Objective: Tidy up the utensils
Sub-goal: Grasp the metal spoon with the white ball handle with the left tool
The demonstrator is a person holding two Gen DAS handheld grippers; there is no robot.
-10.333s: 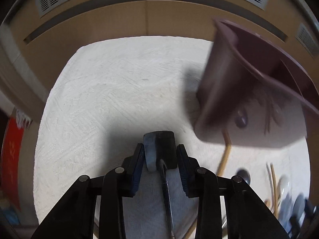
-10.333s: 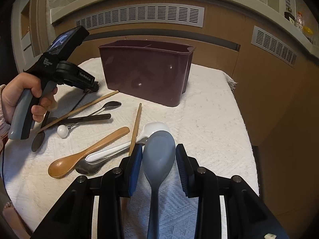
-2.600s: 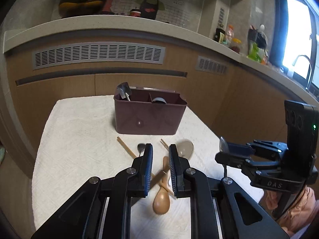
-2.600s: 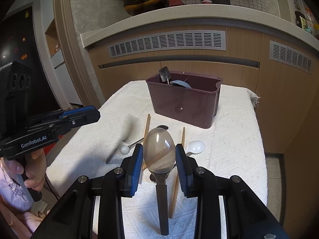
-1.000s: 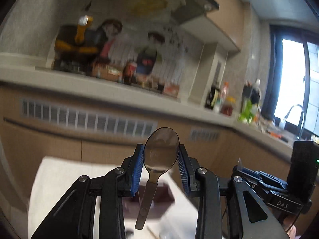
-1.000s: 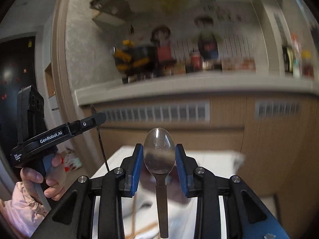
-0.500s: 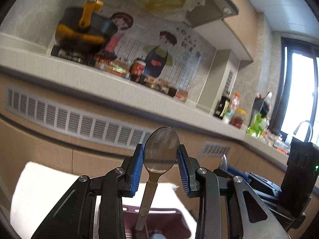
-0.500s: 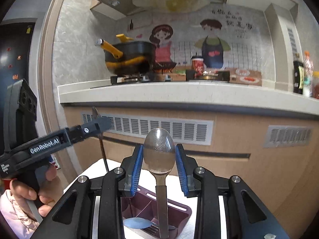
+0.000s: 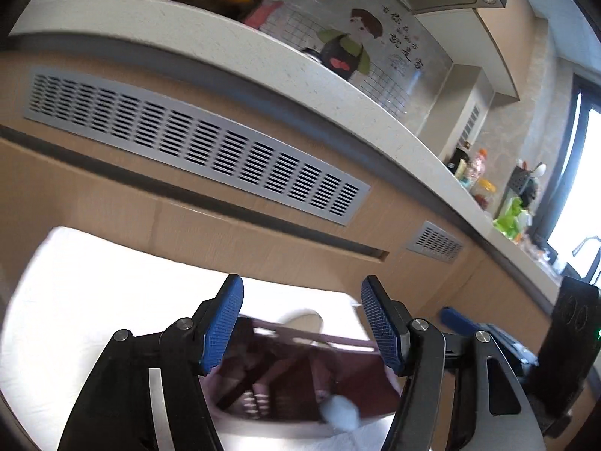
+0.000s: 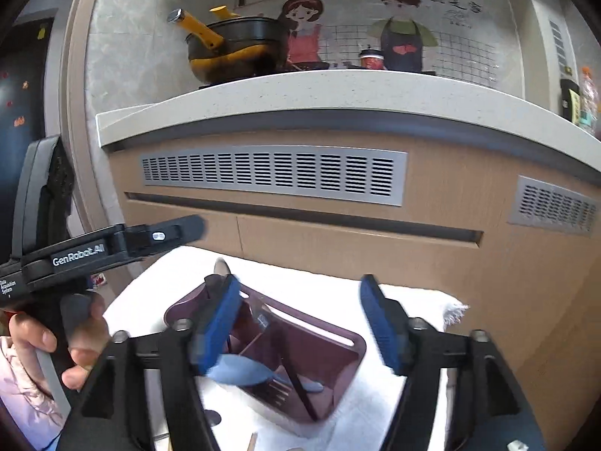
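"GenRobot.AI" — white lettering, left gripper [image 10: 188, 227] body

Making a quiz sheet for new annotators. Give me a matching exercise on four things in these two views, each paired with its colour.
Things:
1. plastic utensil caddy
2. spoon lying in the caddy
3. pot handle on the counter
4. right tool's finger pads

Colours:
A. yellow
B. maroon
C. bright blue
D. pale grey-blue

Pairs: 1-B, 2-D, 3-A, 4-C
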